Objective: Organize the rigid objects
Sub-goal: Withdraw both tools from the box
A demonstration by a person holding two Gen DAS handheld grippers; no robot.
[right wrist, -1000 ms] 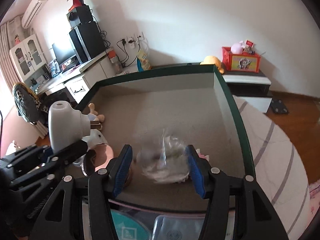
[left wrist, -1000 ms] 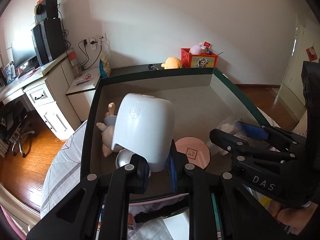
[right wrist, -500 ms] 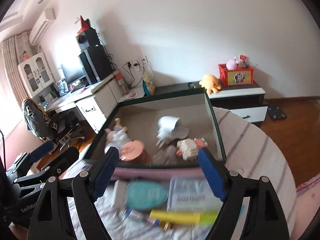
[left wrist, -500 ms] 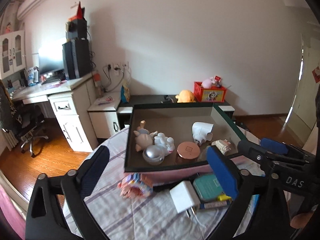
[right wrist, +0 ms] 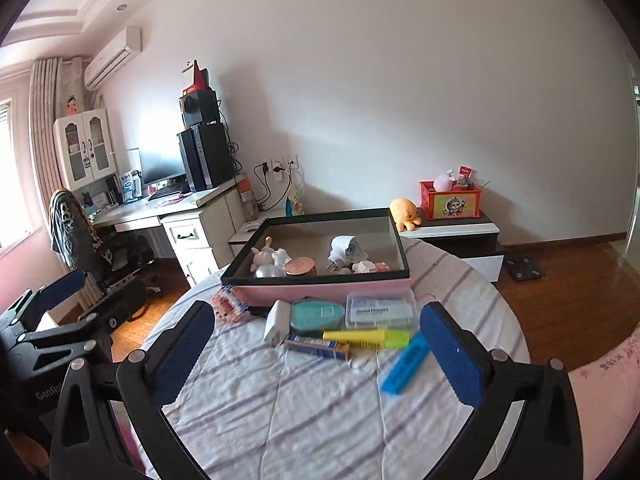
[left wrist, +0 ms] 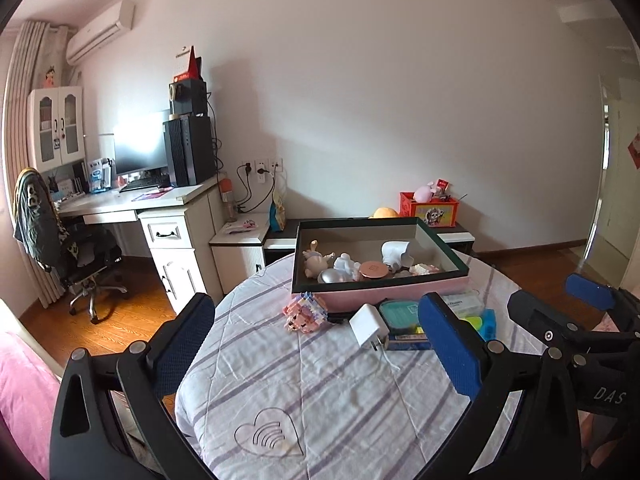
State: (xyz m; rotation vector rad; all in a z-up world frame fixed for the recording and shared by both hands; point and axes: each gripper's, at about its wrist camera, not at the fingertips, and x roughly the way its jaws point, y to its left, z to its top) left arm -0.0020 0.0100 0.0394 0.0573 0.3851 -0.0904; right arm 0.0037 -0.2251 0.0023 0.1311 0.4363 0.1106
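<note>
Blue-padded left gripper (left wrist: 316, 344) stands wide and empty; right gripper (right wrist: 320, 354) is opening, nothing between; ahead, crowded charger (right wrist: 277, 322) and highlighter (right wrist: 366, 339) risk a double grab.

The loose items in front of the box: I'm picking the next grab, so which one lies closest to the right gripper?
The blue rectangular case: it lies apart from the cluster, nearer the right gripper than the yellow highlighter or white charger.
</note>
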